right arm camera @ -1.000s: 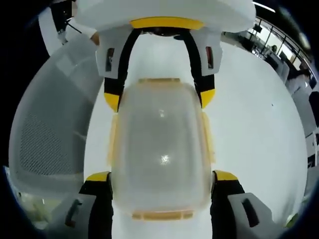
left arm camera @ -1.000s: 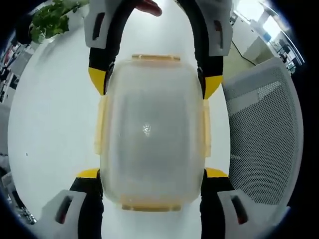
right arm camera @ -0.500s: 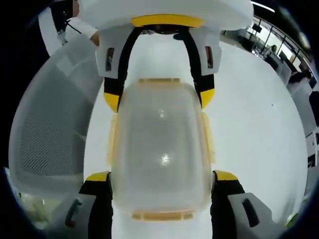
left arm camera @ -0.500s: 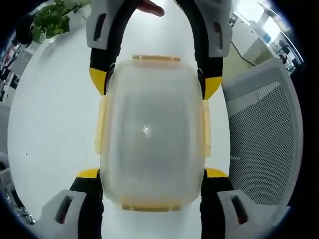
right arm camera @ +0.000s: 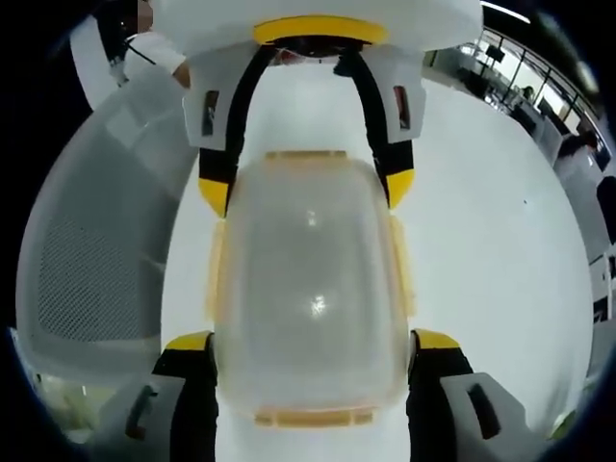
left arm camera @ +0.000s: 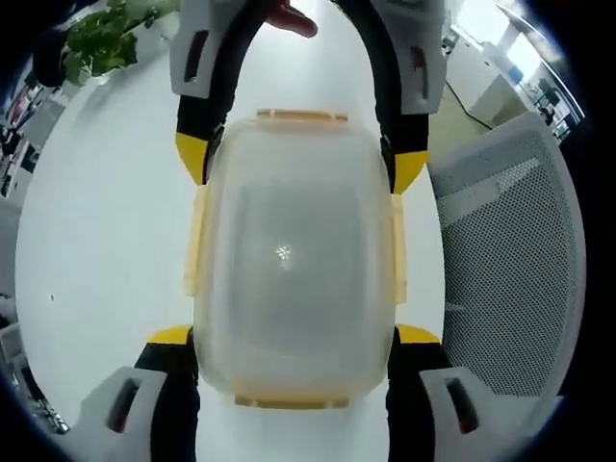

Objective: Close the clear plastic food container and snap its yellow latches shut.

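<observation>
- The table [left arm camera: 96, 221] is round, white and glossy; the container [left arm camera: 294, 255] lies on it with its lid on.
- In the left gripper view a mesh-backed chair [left arm camera: 510, 250] stands just beside the table, a leafy plant [left arm camera: 96, 38] sits past the far edge, and bright windows lie behind.
- In the right gripper view the same chair [right arm camera: 87, 250] shows beside the table [right arm camera: 500, 241], with an office space beyond.
- One container, clear with a frosted lid [right arm camera: 308, 279].
- Four yellow latches: one at each end [left arm camera: 301, 115] [left arm camera: 292, 401] and one along each long side [left arm camera: 195, 241] [left arm camera: 397, 248]; all appear folded against the box.
- Two grippers, facing each other across the container.
- The left gripper [left arm camera: 294, 337] has its jaws spread, yellow tips flanking the near end.
- The right gripper [right arm camera: 310, 339] likewise straddles its end, jaws apart; whether either one presses the walls I cannot tell.
</observation>
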Motion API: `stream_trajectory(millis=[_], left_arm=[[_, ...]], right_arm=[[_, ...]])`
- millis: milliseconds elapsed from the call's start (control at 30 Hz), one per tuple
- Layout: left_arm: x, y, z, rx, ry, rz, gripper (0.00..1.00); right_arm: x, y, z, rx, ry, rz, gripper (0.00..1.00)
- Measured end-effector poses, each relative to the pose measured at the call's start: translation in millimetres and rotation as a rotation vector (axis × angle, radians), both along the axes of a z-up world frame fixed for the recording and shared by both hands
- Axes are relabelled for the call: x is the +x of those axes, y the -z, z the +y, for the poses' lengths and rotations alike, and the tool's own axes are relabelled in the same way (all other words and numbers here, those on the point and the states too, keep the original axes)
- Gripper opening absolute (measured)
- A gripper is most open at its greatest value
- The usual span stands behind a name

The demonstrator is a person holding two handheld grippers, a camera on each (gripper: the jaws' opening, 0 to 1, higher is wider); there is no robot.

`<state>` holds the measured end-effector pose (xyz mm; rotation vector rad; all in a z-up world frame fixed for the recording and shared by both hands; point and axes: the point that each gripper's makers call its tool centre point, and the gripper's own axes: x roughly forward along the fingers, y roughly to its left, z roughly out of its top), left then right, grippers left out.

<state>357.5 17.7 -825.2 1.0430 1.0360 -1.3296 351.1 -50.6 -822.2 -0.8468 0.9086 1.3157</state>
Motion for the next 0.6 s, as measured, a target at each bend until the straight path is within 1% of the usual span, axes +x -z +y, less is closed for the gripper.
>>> stream_trajectory(millis=[67,100,400,600], left_arm=[[-0.5,-0.3,0,0.002,-0.001,0.000,0.80],[-0.7,-0.6,3,0.011,-0.003,0.001,0.80],[-0.6,0.1,17,0.006,-0.011,0.002,0.81],[-0.5,0.5,24,0.017,-0.009,0.003,0.81]], right_arm=[[0,-0.2,0,-0.001,-0.001,0.000,0.81],[0,-1.1,3,0.016,-0.003,-0.002,0.81],[0,-0.7,17,0.018,-0.010,-0.003,0.82],[0,-0.4,24,0.023,-0.007,-0.006,0.82]])
